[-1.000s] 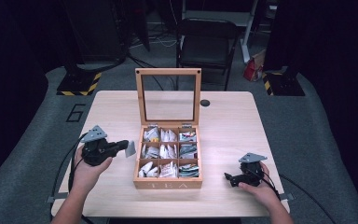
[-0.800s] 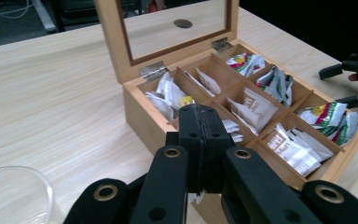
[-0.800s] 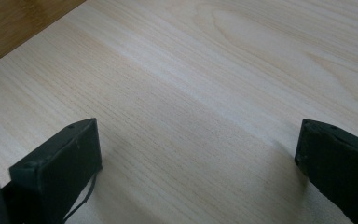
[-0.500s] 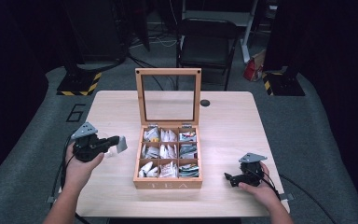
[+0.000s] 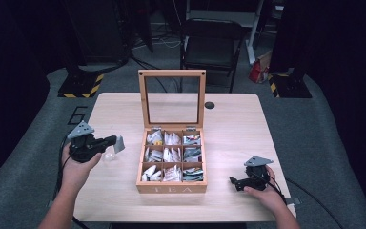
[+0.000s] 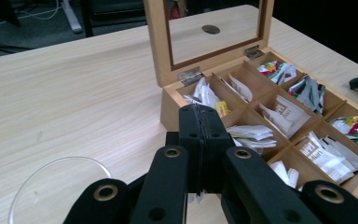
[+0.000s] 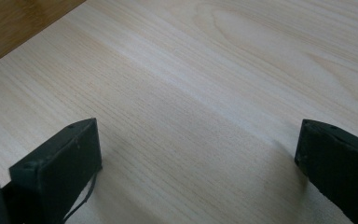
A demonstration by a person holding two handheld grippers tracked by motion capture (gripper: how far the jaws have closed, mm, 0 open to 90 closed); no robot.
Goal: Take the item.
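Note:
An open wooden tea box (image 5: 172, 187) stands mid-table, its glass-paned lid (image 5: 172, 101) upright. Its compartments hold several paper tea bags (image 6: 282, 114). To the box's left, my left gripper (image 5: 112, 141) hangs a little above the table, shut on a small grey-white tea bag packet (image 5: 119, 143). In the left gripper view the jaws (image 6: 199, 122) are pressed together with the box beyond them. A clear round dish (image 6: 60, 160) sits on the table beneath that gripper. My right gripper (image 5: 233, 181) rests low near the table's front right, open (image 7: 198, 149) over bare wood with nothing between its pads.
The light wooden table (image 5: 233, 129) has a round dark cable hole (image 5: 209, 105) behind the box. A dark chair (image 5: 209, 45) stands beyond the far edge. Cables trail from both grippers off the table's sides.
My left gripper has drawn leftward away from the box, carrying the packet with it. The right gripper has stayed where it was.

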